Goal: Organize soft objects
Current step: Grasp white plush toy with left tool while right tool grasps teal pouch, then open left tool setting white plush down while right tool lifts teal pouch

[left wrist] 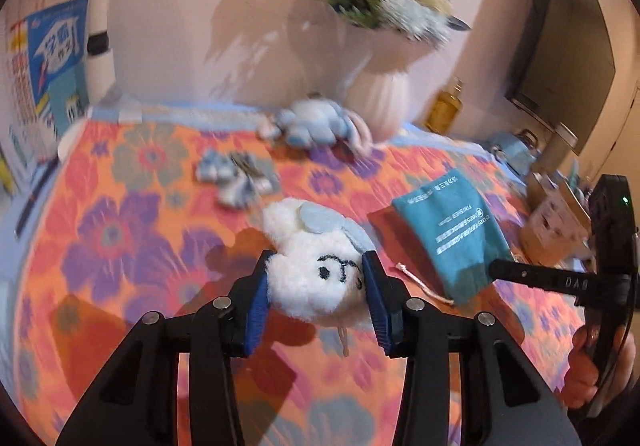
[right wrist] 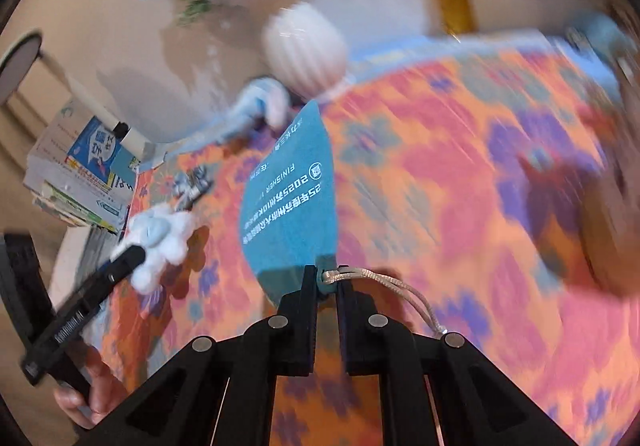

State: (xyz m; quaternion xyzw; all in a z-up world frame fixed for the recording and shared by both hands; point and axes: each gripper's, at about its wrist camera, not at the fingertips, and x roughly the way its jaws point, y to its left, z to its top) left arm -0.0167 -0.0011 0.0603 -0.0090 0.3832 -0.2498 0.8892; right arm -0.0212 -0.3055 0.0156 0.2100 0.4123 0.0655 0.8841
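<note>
On the flowered worktop [left wrist: 120, 214], left to right: left tool [left wrist: 316, 282] pinches a white plush [left wrist: 316, 278] by its head, its body toward 12 o'clock. At 3 o'clock, right tool [right wrist: 326, 282] is pressed together on the teal pouch [right wrist: 292, 198] at its corded mouth; the pouch extends toward 11 o'clock. Risks: the plush may squirm loose from its compressible pile; the pouch, gripped only at its edge, may slip free.

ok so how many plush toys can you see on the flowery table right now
3: a white plush clamped in the left gripper, a blue plush lying by the white vase, and a small blue-grey one mid-table. Blur may hide others.
</note>
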